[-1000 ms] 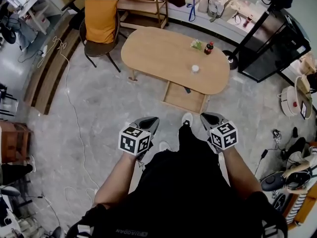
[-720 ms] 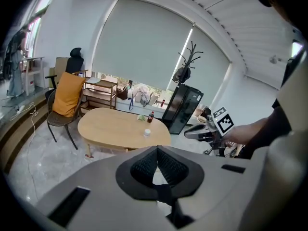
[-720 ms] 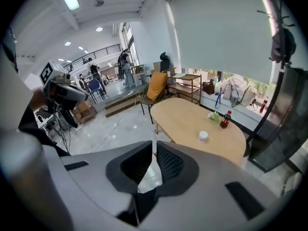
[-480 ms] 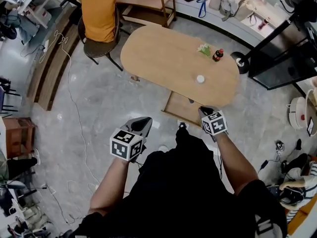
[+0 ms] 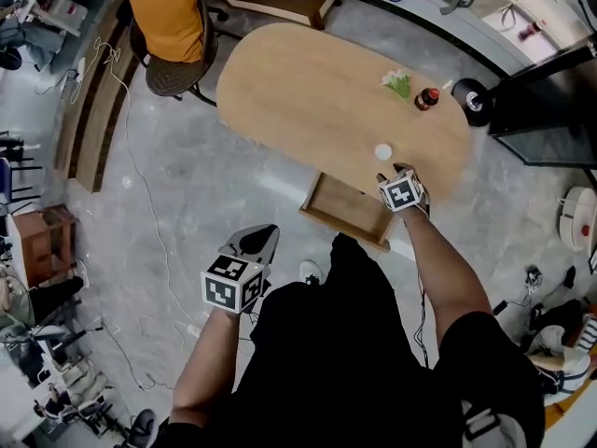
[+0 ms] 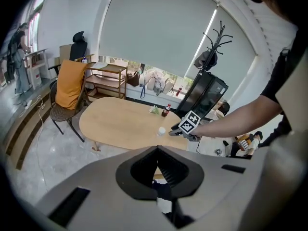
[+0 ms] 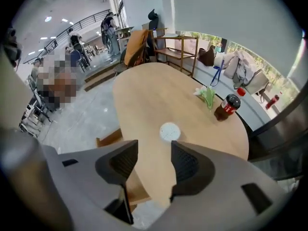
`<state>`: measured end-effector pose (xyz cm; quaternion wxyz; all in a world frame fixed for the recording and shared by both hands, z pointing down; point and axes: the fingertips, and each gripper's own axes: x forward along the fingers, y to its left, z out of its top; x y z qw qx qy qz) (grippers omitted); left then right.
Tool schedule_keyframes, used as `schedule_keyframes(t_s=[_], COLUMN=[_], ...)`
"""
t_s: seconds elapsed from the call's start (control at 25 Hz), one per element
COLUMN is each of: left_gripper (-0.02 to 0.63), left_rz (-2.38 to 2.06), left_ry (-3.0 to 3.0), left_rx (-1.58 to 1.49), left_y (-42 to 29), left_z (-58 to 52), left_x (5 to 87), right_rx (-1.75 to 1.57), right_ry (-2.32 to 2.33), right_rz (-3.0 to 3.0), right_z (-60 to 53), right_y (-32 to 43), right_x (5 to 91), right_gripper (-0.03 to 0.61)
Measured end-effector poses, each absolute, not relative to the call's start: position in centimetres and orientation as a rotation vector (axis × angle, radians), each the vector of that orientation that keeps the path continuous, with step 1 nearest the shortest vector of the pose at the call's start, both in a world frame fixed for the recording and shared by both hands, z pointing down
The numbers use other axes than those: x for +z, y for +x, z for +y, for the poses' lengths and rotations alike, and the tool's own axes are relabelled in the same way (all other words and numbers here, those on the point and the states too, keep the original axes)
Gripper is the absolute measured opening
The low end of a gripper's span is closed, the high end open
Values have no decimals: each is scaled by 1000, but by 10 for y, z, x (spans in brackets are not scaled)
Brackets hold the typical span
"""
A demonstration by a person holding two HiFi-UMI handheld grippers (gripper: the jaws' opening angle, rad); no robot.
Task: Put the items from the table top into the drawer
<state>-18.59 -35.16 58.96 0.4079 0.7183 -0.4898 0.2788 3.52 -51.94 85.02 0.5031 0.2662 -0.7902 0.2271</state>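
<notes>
On the oval wooden table point(image 5: 317, 91) lie a small white round item point(image 5: 383, 152), a green-and-white item point(image 5: 396, 82) and a dark bottle with a red cap point(image 5: 427, 98). A wooden drawer point(image 5: 347, 209) stands pulled out below the table's near edge. My right gripper point(image 5: 395, 175) hangs over that edge, just short of the white item point(image 7: 169, 131). Its jaws point(image 7: 154, 146) are opening with nothing between them. My left gripper point(image 5: 257, 239) is over the floor, left of the drawer, with its jaws point(image 6: 157, 150) shut and empty.
A chair with an orange cover point(image 5: 168, 26) stands at the table's far left, and a wooden shelf point(image 6: 108, 78) stands behind it. A black cabinet point(image 5: 550, 110) is at the right. A cable point(image 5: 140, 185) runs across the floor. People stand far off in the right gripper view.
The view has closed in on the table. My right gripper went forward and down to the table's near edge by the white item. The left gripper drifted forward over the floor.
</notes>
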Motion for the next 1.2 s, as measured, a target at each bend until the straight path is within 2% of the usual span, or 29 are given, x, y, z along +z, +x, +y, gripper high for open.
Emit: schedule_keyframes(t_s=[0.2, 0.36, 0.6, 0.68, 0.88, 1.2], left_gripper=[5, 5, 5, 5, 5, 5], left_rz=[-1225, -1185, -1157, -1158, -1114, -993], left_ry=[1755, 1726, 1718, 1719, 1732, 1806], left_rx=[723, 720, 728, 722, 735, 755], left_y=[-185, -175, -165, -165, -168, -159], left_z=[-368, -375, -378, -376, -363, -357], left_x=[604, 618, 636, 637, 643, 665], right_rx=[571, 571, 525, 534, 597, 632], right_ry=[619, 557, 516, 532, 630, 535], right_rz=[-1862, -1829, -1787, -1789, -1823, -1897], right_z=[-563, -570, -572, -571, -549, -423], right_y=[28, 23, 24, 26, 29, 26], right_x=[894, 921, 943, 941, 917, 895], right_gripper=[261, 285, 282, 248, 245, 244])
